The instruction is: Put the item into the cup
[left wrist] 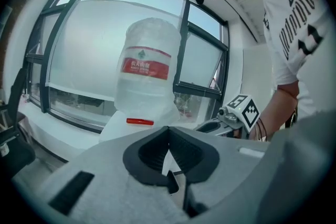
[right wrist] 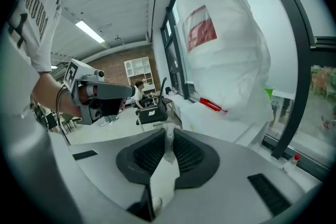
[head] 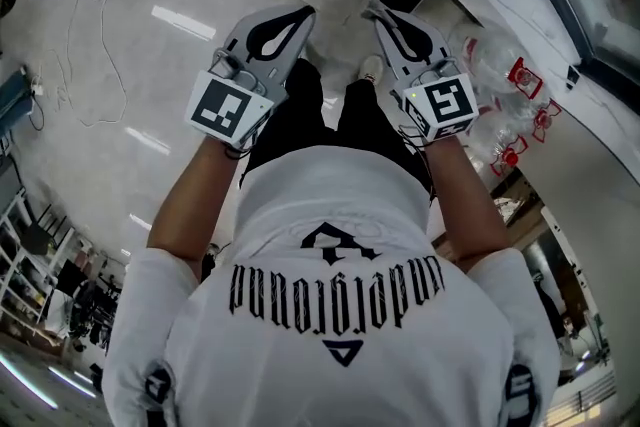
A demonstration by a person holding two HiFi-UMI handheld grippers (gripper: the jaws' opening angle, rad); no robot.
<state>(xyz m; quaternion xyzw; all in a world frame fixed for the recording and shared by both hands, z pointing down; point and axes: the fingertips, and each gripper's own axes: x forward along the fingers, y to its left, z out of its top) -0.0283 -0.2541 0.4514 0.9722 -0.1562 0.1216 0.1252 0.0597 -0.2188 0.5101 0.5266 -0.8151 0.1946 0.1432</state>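
Floor [head: 150,65]: pale and glossy, shown only in your head view
Water jug [left wrist: 144,71]: upright by the window in both gripper views, with its red label square-on only in your left gripper view
Left gripper [left wrist: 169,132]: claw closed tip to tip, with nothing held
Right gripper [right wrist: 168,136]: claw closed tip to tip, with nothing held
Item and cup: you cannot place them from any view
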